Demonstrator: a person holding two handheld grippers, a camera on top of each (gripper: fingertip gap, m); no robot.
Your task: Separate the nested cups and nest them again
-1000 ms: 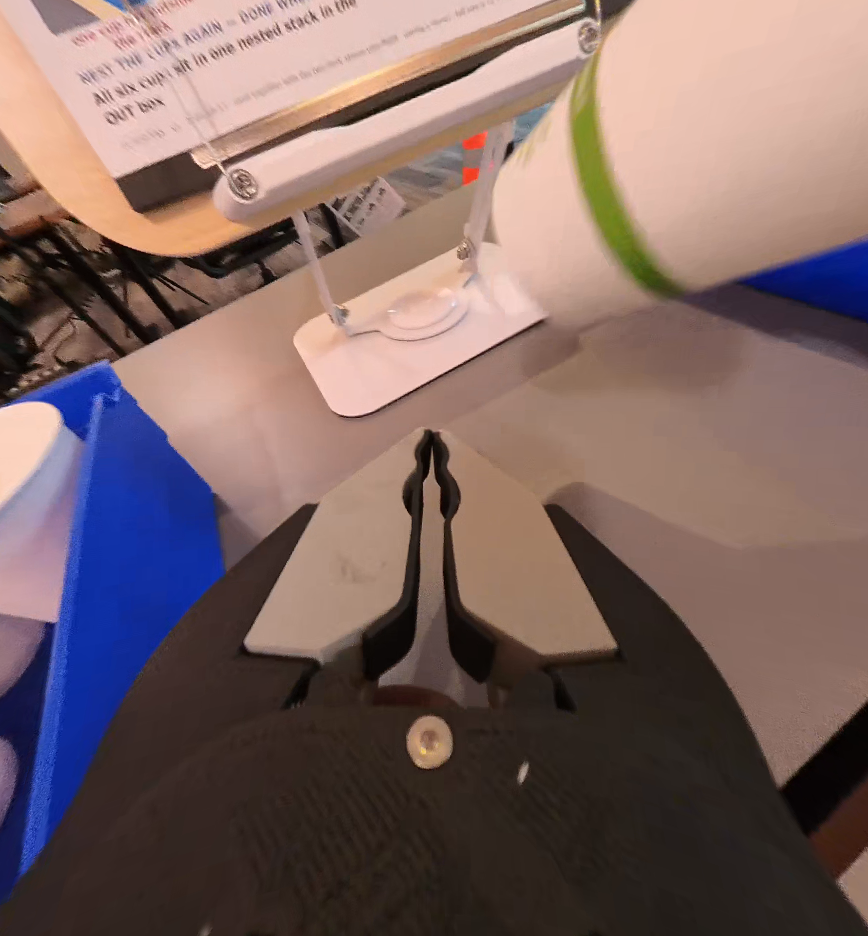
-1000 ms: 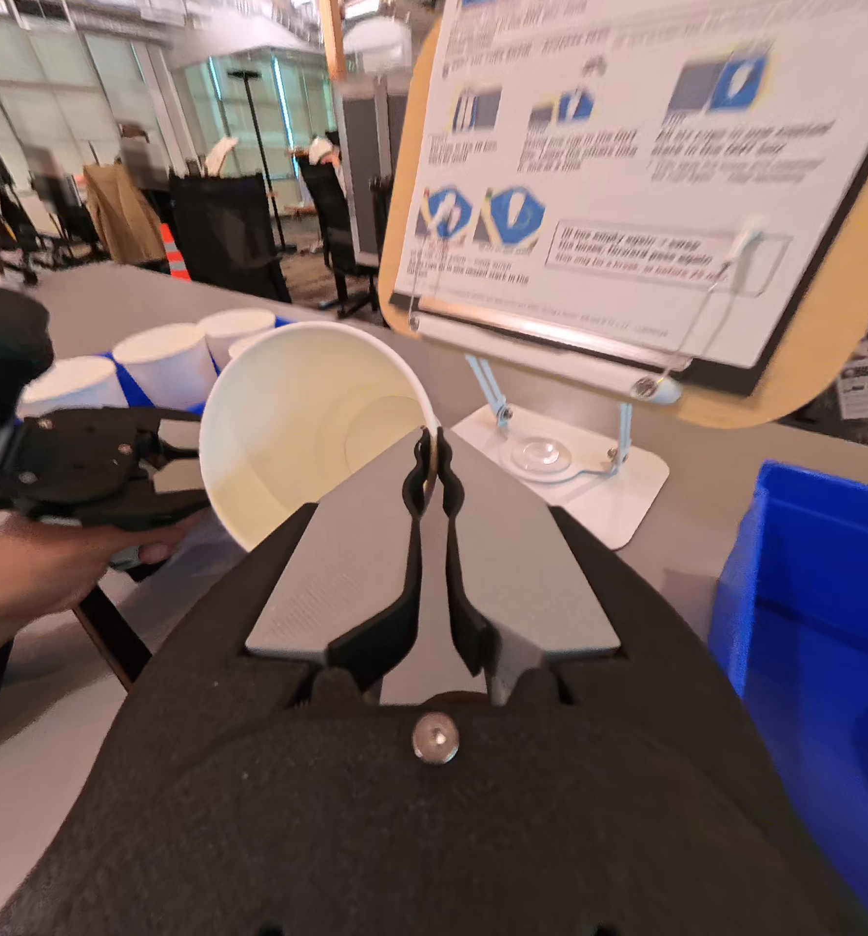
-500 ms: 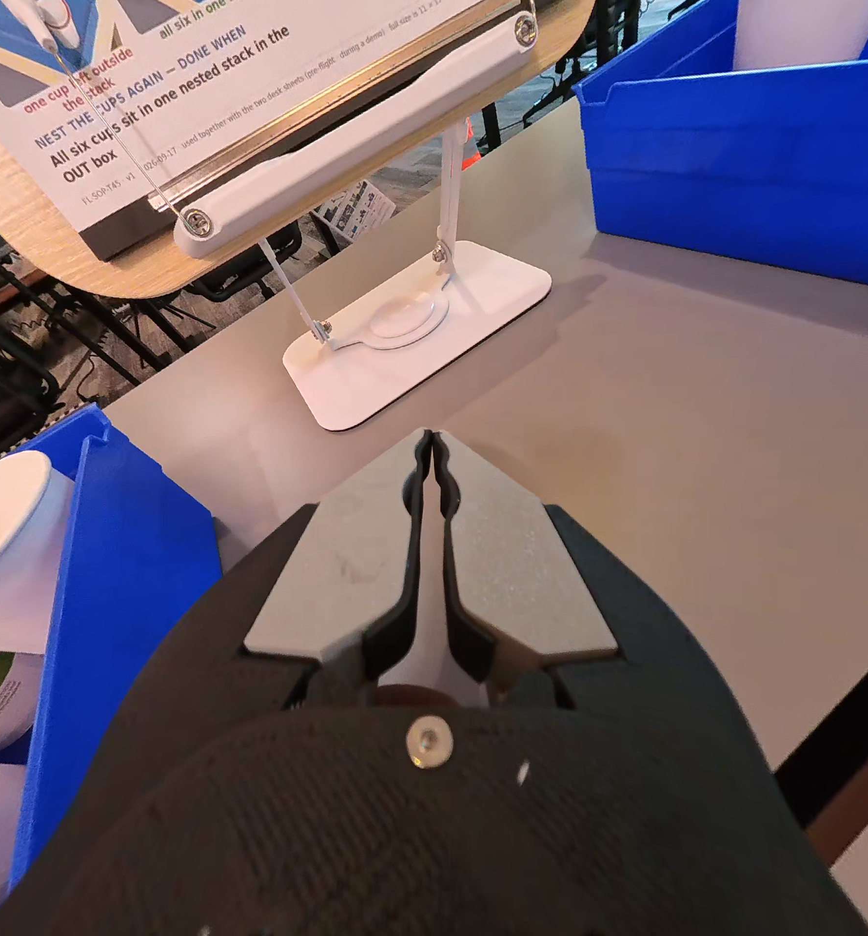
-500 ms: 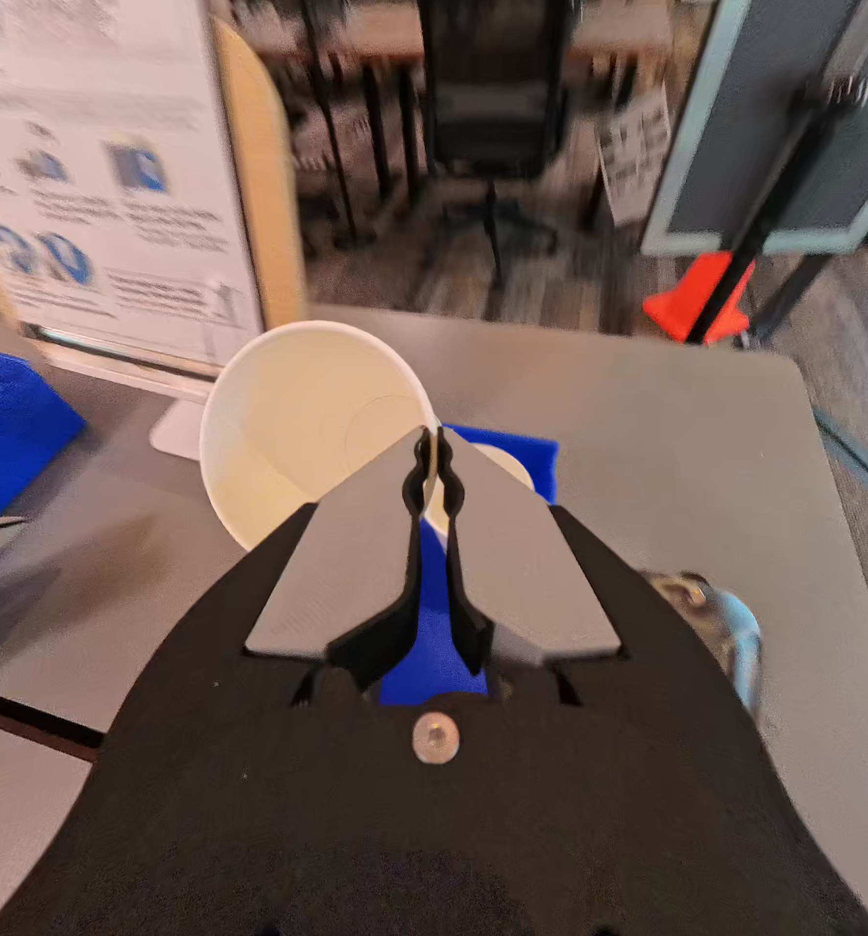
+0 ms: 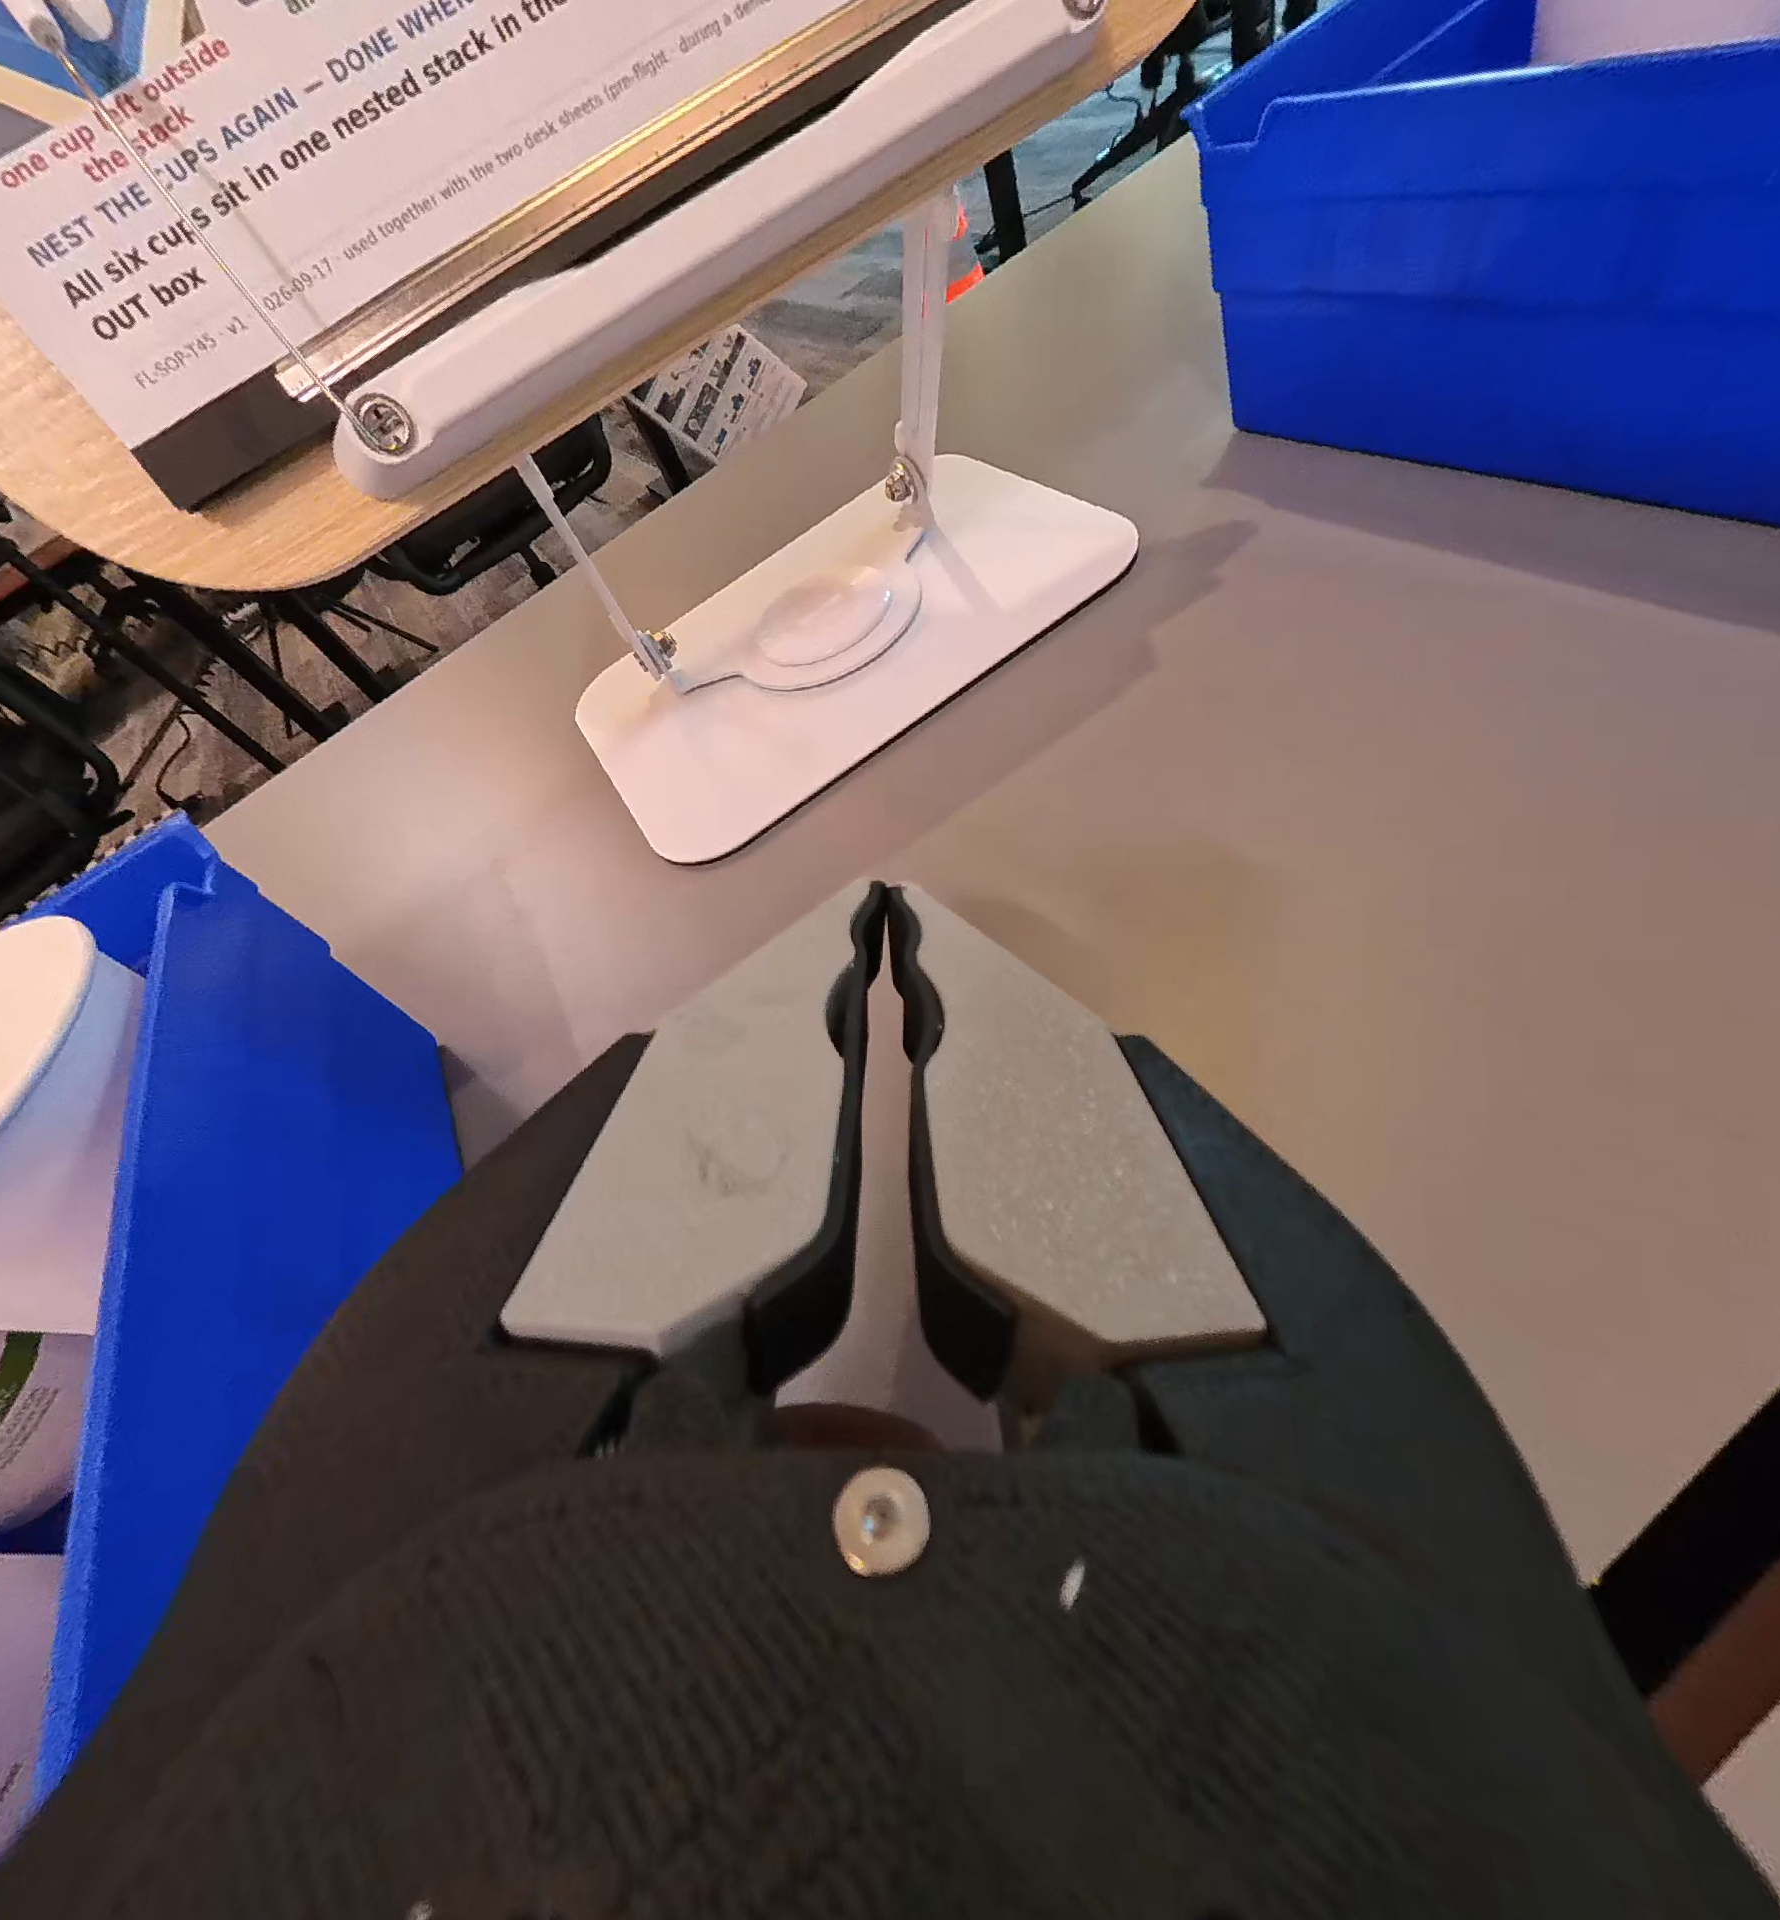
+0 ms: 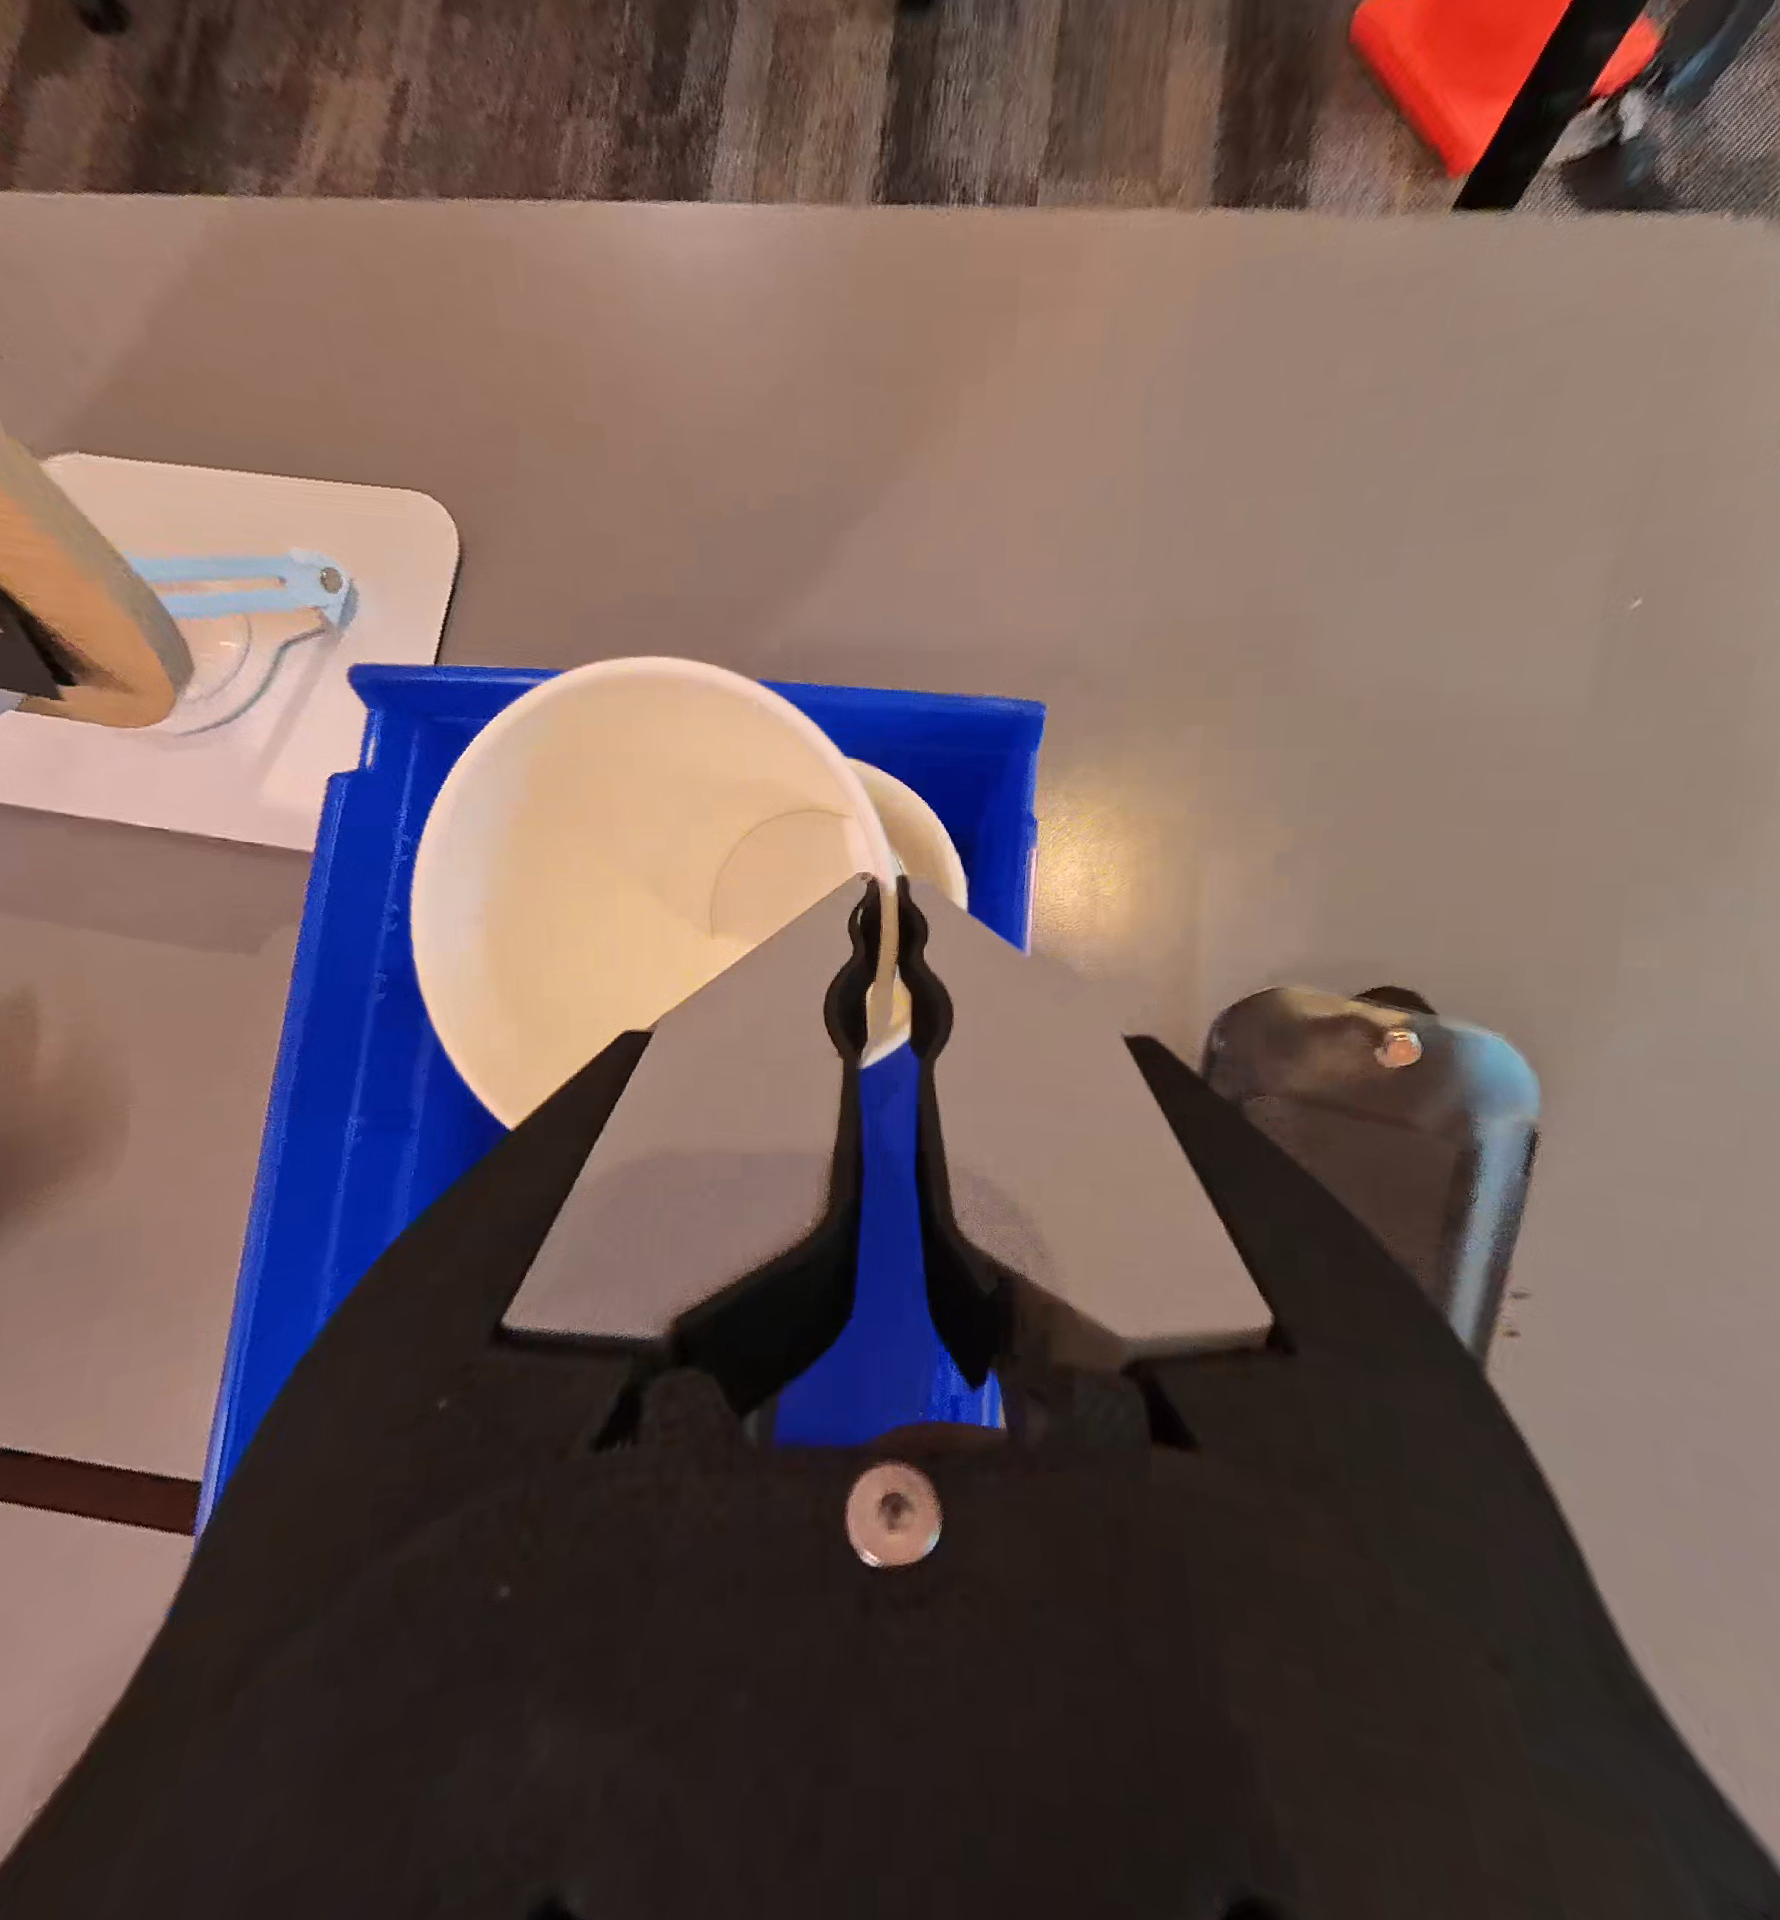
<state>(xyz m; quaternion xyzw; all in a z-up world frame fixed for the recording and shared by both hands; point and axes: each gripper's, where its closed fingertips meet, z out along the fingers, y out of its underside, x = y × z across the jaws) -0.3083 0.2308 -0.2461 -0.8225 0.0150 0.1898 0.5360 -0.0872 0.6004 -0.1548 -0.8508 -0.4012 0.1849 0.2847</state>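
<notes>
My right gripper (image 6: 886, 904) is shut on the rim of a white paper cup (image 6: 616, 873) and holds it, mouth toward the camera, above a blue bin (image 6: 366, 1039). A second white cup (image 6: 917, 831) stands in that bin, partly hidden behind the held cup. My left gripper (image 5: 886, 909) is shut and empty over the grey table (image 5: 1385, 935). Beside it at the left is another blue bin (image 5: 242, 1143) with white cups (image 5: 3, 1091) that have green bands. The right blue bin (image 5: 1551, 260) shows far off in the left wrist view, with a white cup top (image 5: 1675, 16) in it.
An instruction board on a white stand (image 5: 844, 675) is at the table's back; its base also shows in the right wrist view (image 6: 200, 644). A dark metallic object (image 6: 1385, 1143) lies right of the right bin. The table's far edge (image 6: 865, 203) borders the floor. Some 45 cm of space lies between my two pairs of fingers.
My right gripper has swung right and tipped down with the cup, from beside the board to above the right blue bin. My left gripper has stayed almost still and shut.
</notes>
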